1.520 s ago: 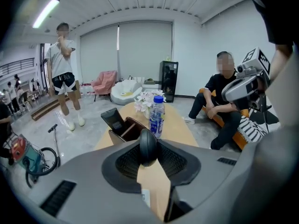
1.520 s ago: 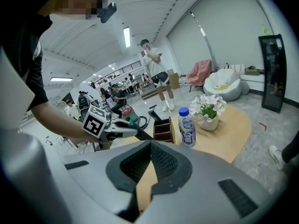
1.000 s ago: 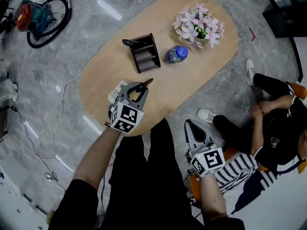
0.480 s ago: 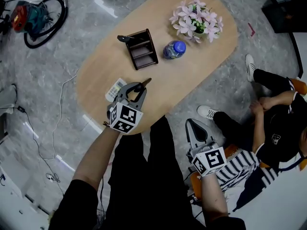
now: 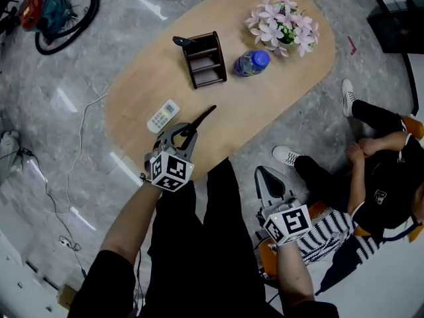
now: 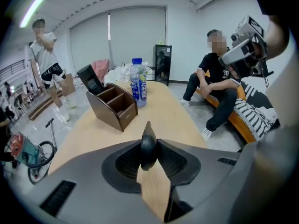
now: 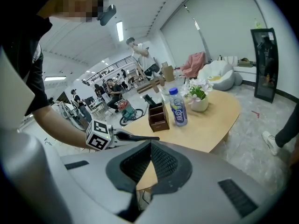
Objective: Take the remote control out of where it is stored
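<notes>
A brown desk organiser (image 5: 204,59) stands on the oval wooden table (image 5: 278,91), with a black remote (image 5: 183,42) sticking out of its far end. The organiser (image 6: 112,107) also shows in the left gripper view. A white remote (image 5: 163,116) lies flat on the table, left of my left gripper (image 5: 189,130). That gripper hovers over the near table edge, shut on a slim black object (image 5: 204,116) that points towards the organiser; the pads clamp this black object (image 6: 148,146) from both sides. My right gripper (image 5: 262,171) is off the table by my leg, its jaws together and empty.
A blue-capped bottle (image 5: 250,63) and a pot of pink flowers (image 5: 283,24) stand right of the organiser. A person (image 5: 377,171) sits on the floor at the right. A vacuum cleaner (image 5: 50,15) and a cable (image 5: 83,144) lie on the floor to the left.
My left gripper has drawn back towards the near table edge, still holding the slim black object. The white remote, partly covered by it before, now lies fully in view.
</notes>
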